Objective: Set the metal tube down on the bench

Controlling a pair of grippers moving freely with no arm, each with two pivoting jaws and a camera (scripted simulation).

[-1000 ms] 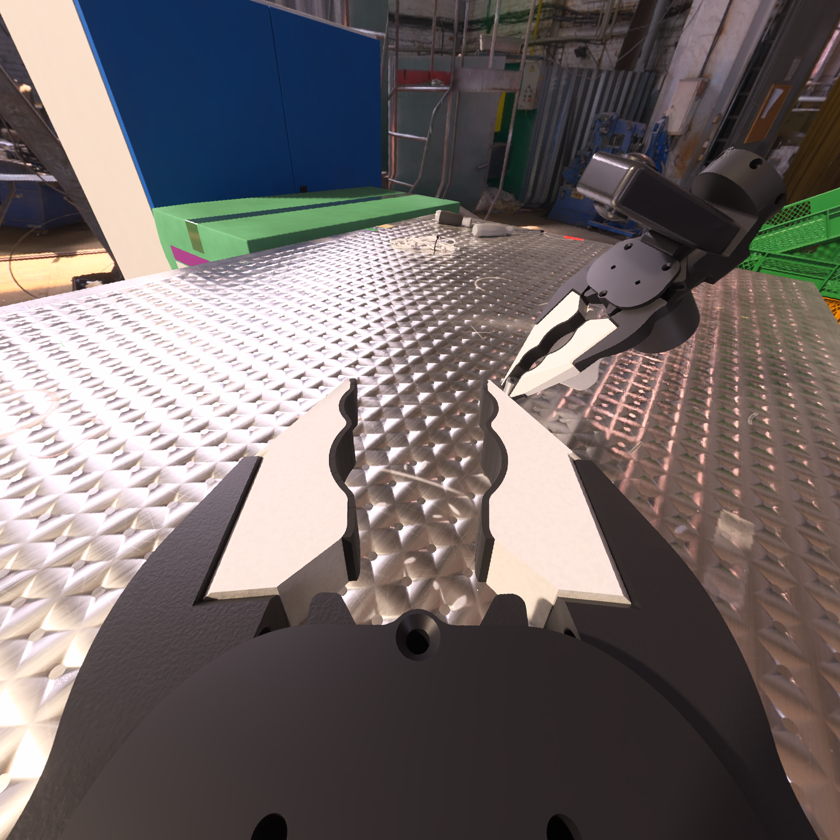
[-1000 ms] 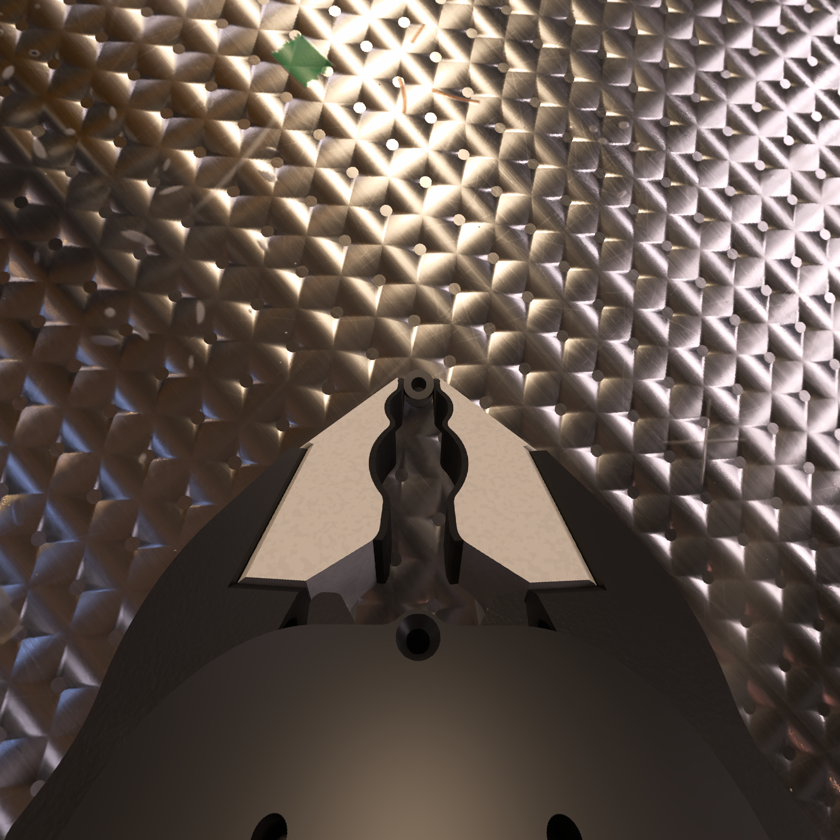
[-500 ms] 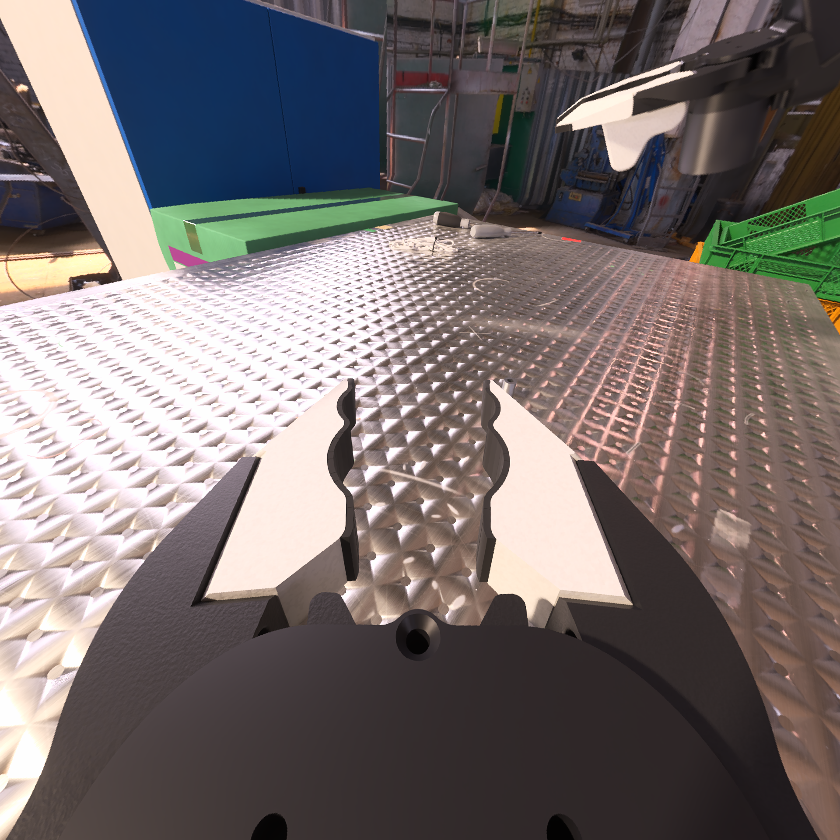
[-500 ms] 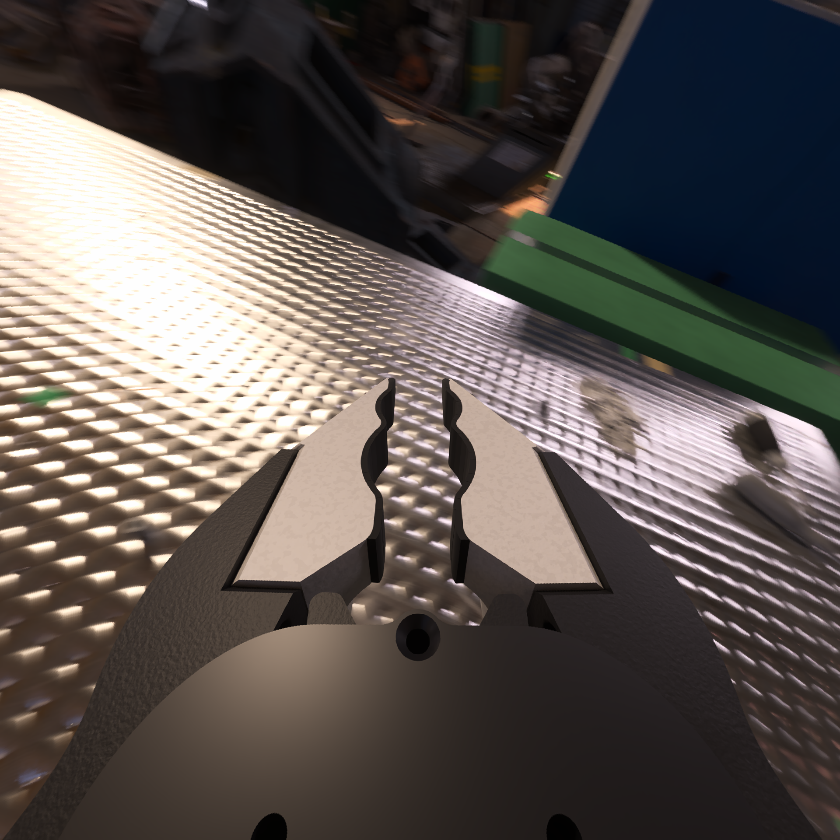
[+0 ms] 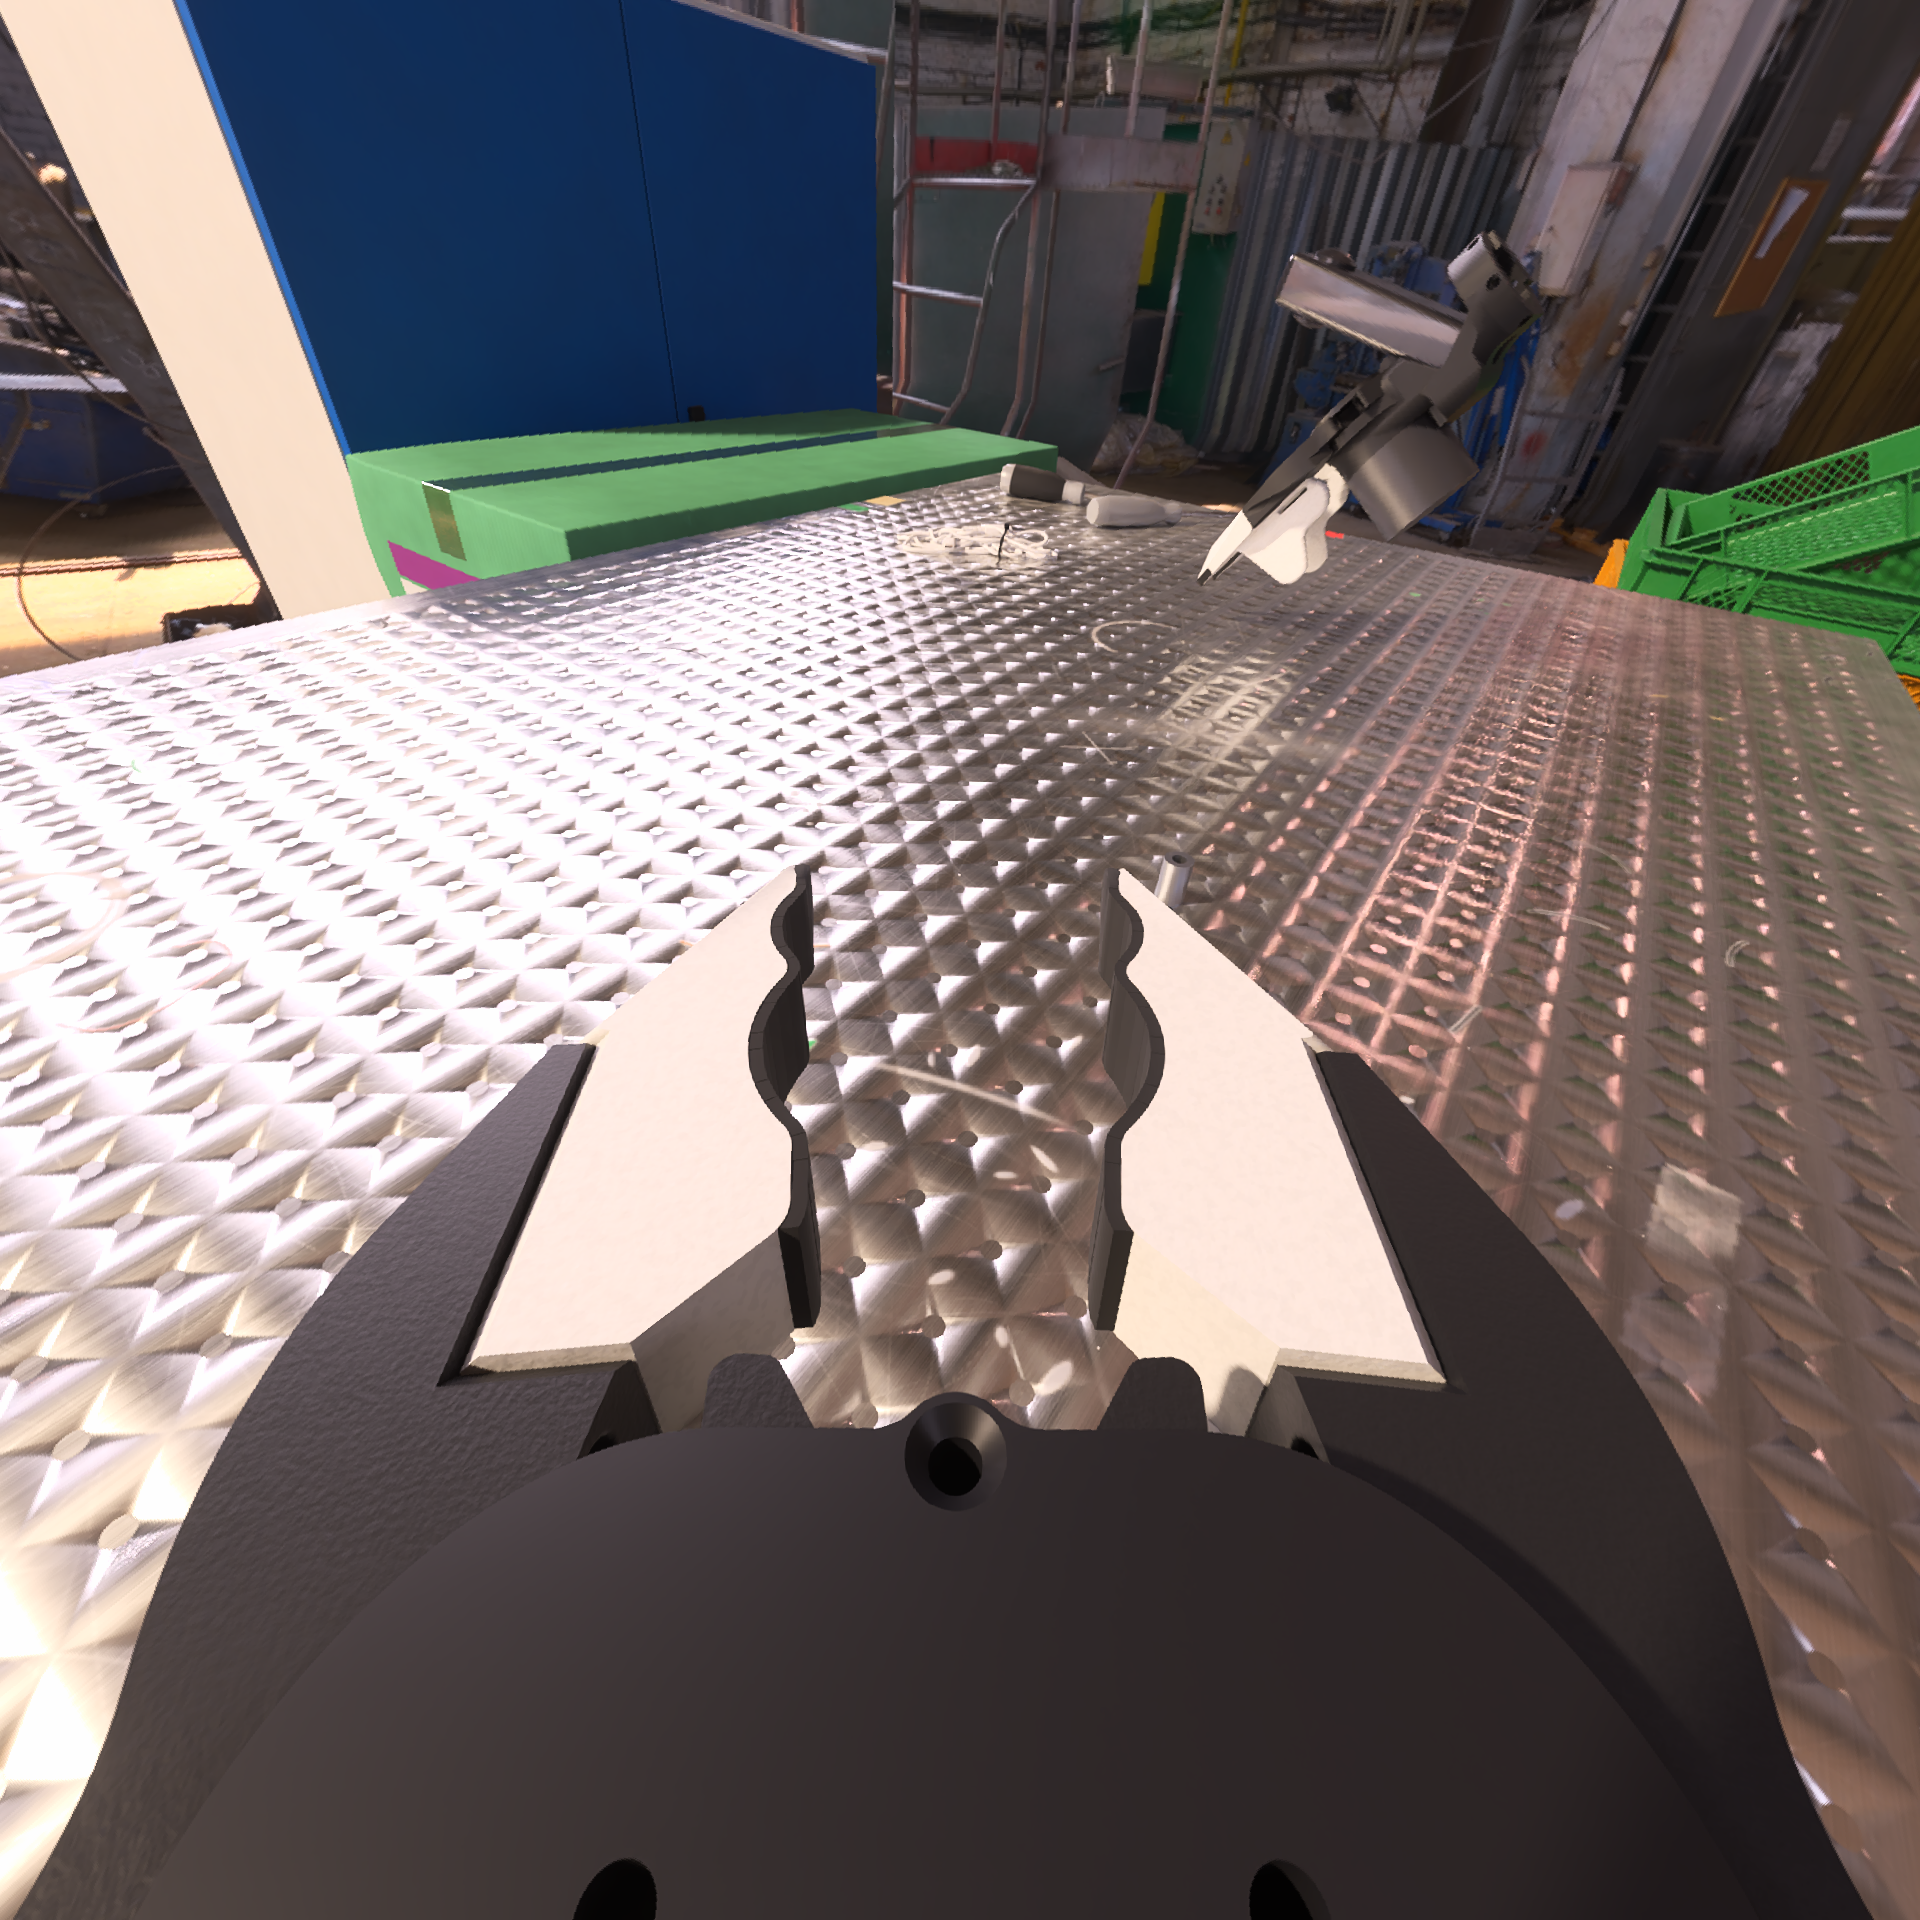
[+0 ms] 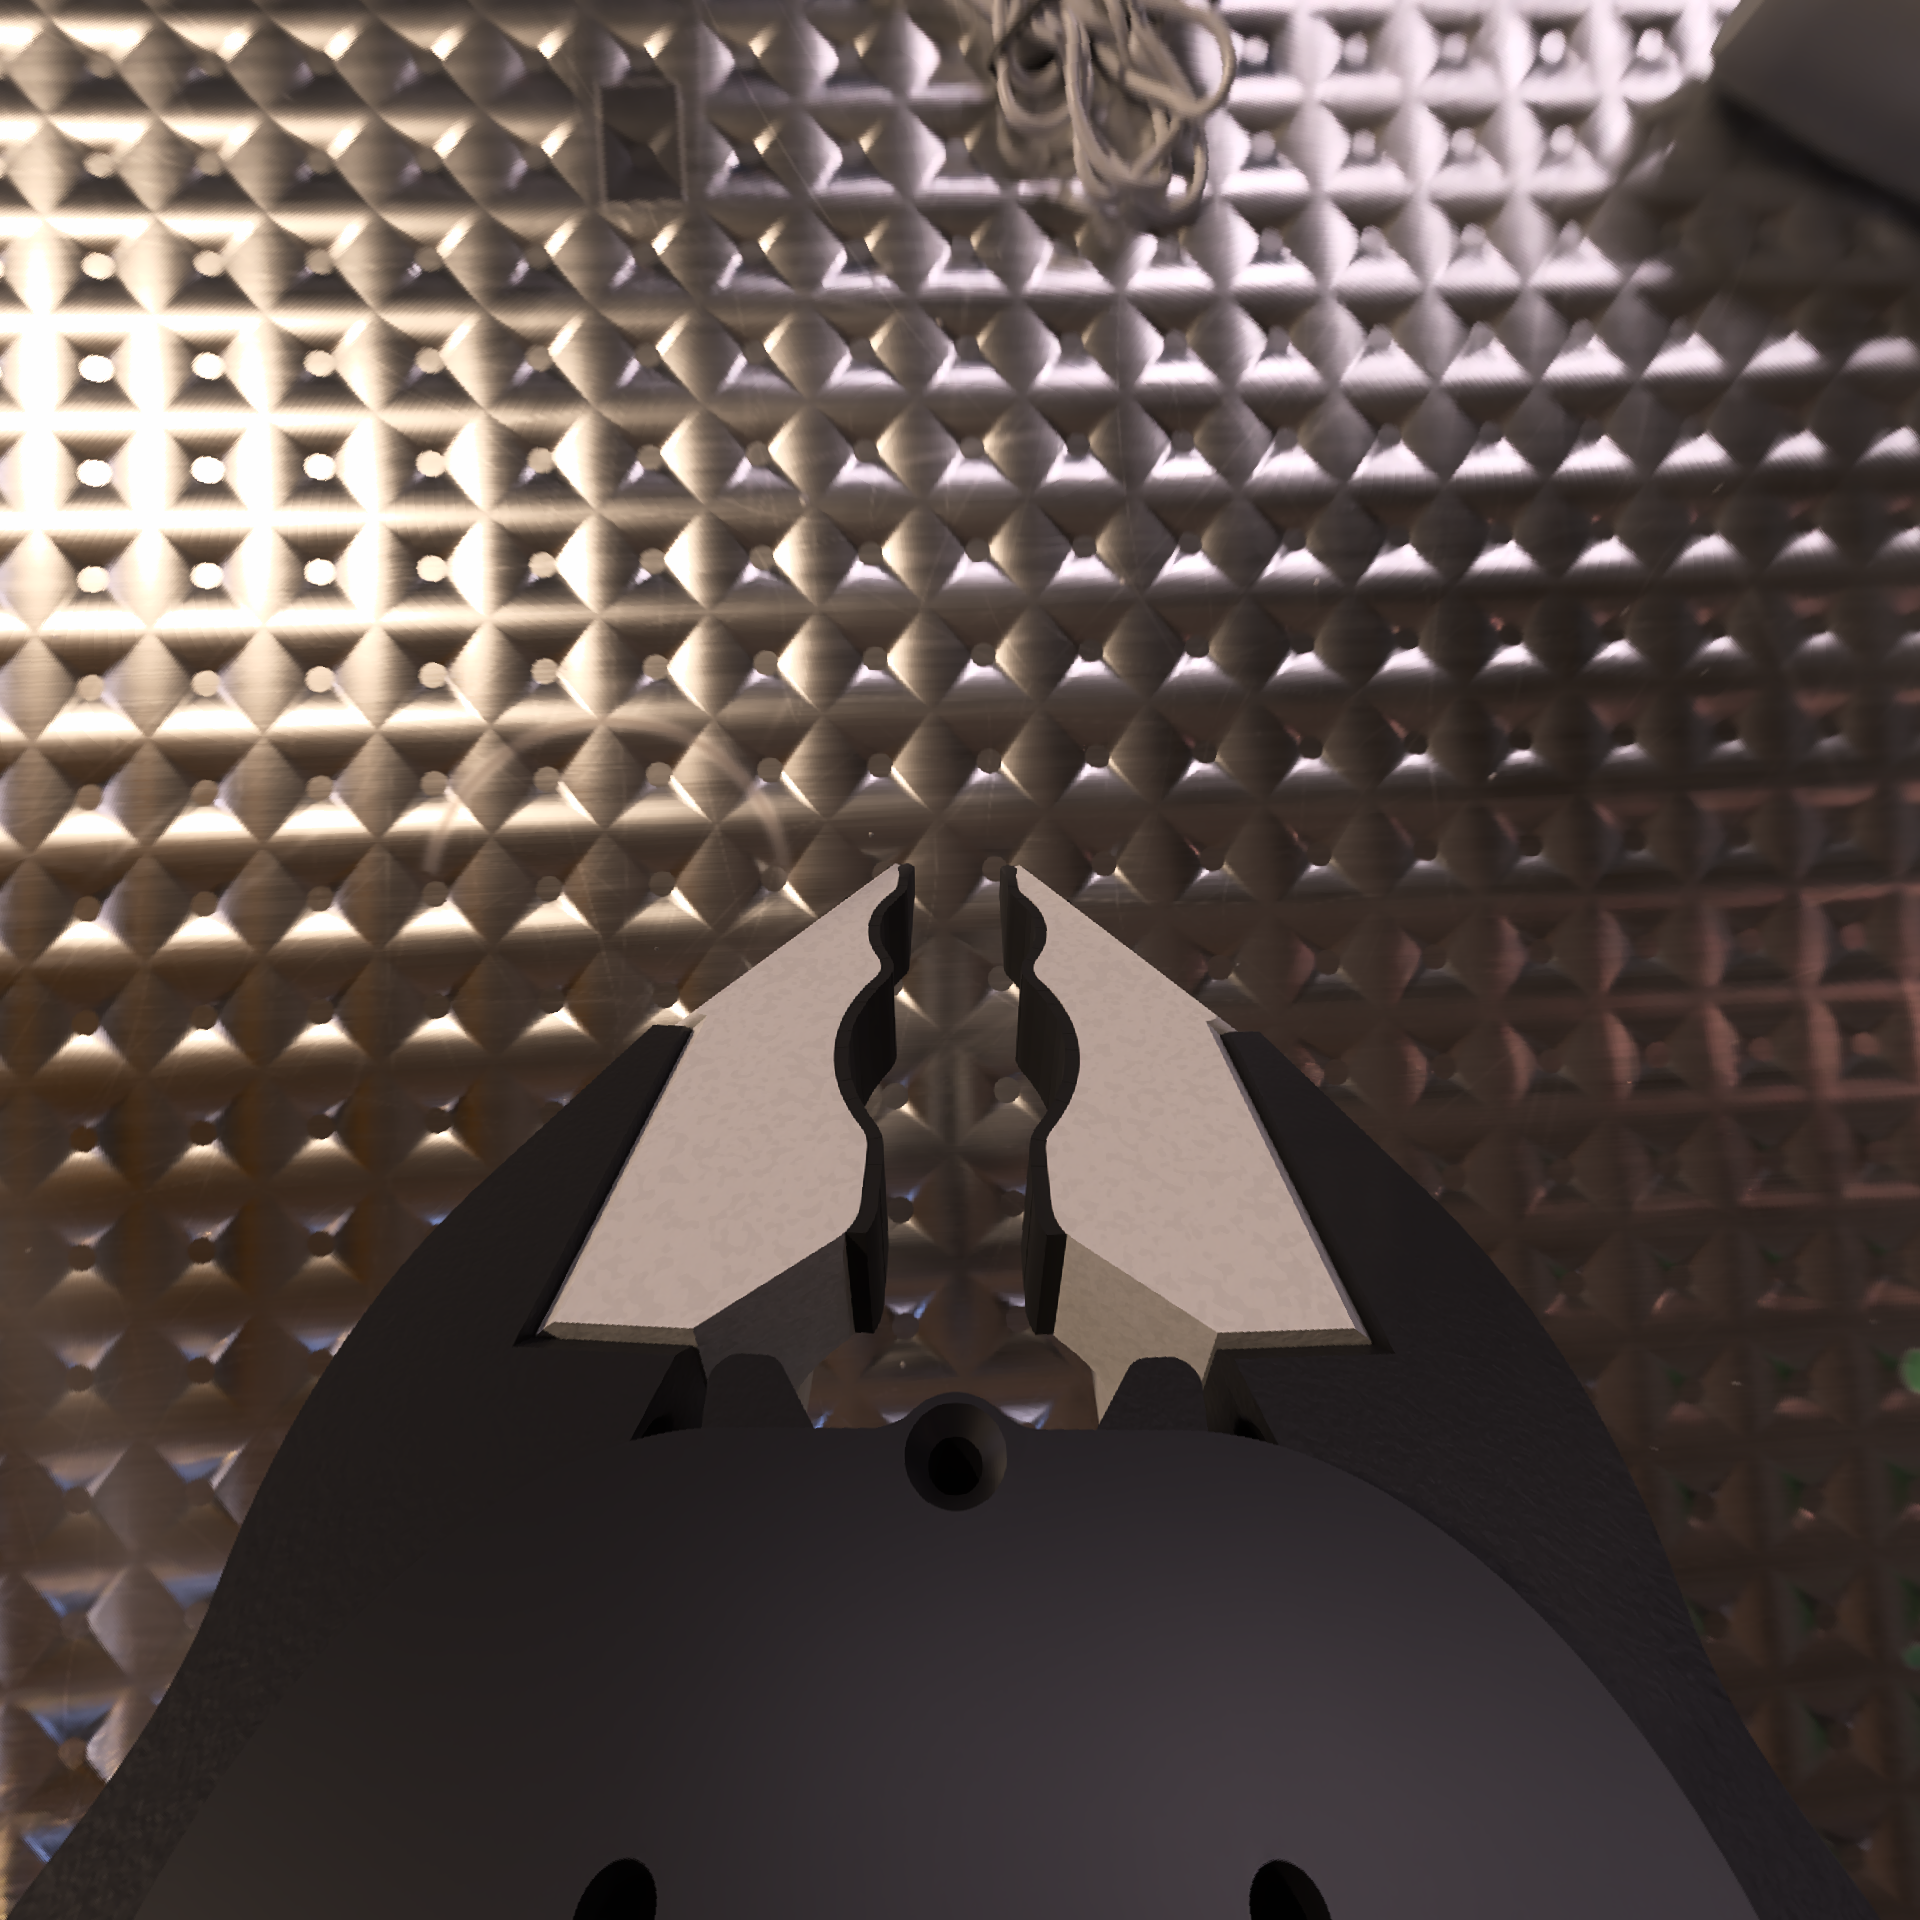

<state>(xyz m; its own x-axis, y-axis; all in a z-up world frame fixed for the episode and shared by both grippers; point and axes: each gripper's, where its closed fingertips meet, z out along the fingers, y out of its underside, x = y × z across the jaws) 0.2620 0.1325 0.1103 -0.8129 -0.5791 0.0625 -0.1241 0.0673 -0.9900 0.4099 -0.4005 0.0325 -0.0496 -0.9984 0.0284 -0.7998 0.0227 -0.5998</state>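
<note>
A small grey metal tube (image 5: pixel 1174 883) stands on the patterned metal bench (image 5: pixel 520 831), just beyond the right fingertip of my left gripper, which hides its lower part. My left gripper (image 5: pixel 958 894) is open and empty, low over the bench. My right gripper (image 6: pixel 953 878) is open by a narrow gap and empty, pointing down at the bench (image 6: pixel 416 520). It also shows in the left wrist view (image 5: pixel 1262 530), hovering over the far side of the bench, well away from the tube. The tube does not show in the right wrist view.
A tangle of pale cord (image 6: pixel 1101 104) lies on the bench ahead of the right gripper, also seen far off (image 5: pixel 966 540). Two grey cylinders (image 5: pixel 1039 483) (image 5: pixel 1127 509) lie at the far edge. A green box (image 5: pixel 707 488) and a green crate (image 5: pixel 1787 540) stand beyond the bench.
My right gripper has let go of the tube, lifted and swung away to the far side of the bench. The tube now stands alone. My left gripper has not moved.
</note>
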